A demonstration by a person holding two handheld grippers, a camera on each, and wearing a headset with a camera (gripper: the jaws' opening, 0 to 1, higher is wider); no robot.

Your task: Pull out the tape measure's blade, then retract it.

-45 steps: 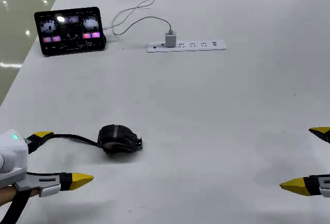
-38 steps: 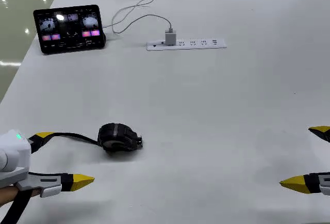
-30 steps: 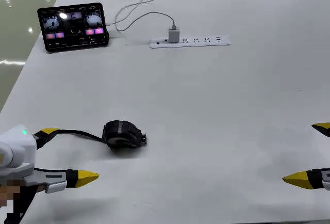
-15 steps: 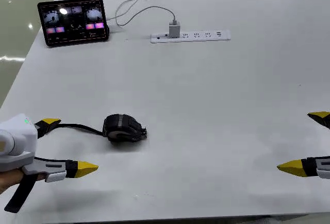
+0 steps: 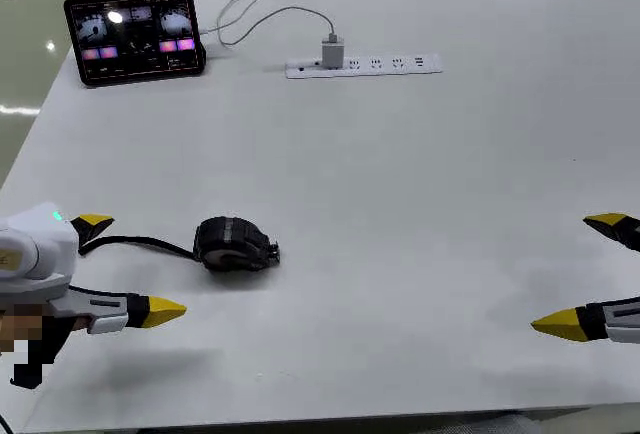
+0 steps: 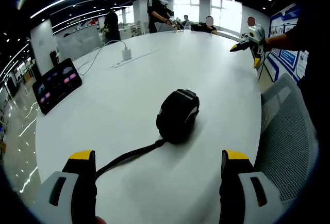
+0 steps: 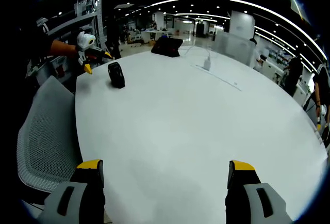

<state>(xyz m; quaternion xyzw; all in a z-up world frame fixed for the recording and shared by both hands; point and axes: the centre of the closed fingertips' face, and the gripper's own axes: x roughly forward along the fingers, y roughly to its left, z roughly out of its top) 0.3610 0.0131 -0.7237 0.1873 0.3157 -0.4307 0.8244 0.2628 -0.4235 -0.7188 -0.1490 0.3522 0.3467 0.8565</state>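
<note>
Tape measure (image 5: 234, 245) rests on the table (image 5: 400, 174) near the front left, blade not drawn out. Its black strap (image 5: 140, 243) trails back between the jaws of the left tongs (image 5: 133, 264), which are spread wide, empty and lined up on the case, apparently ready to steady it. The right tongs (image 5: 574, 272), likewise spread and empty, hang well apart, probably leaving room for the pull.

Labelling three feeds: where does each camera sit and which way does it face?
Head view: headset, looking down at the table; left tool and right tool at the sides.
Left gripper view: on the left tool, facing the tape measure; own jaws below.
Right gripper view: on the right tool, facing the far left tool; own jaws below.
Shared: all three show the tape measure.
</note>
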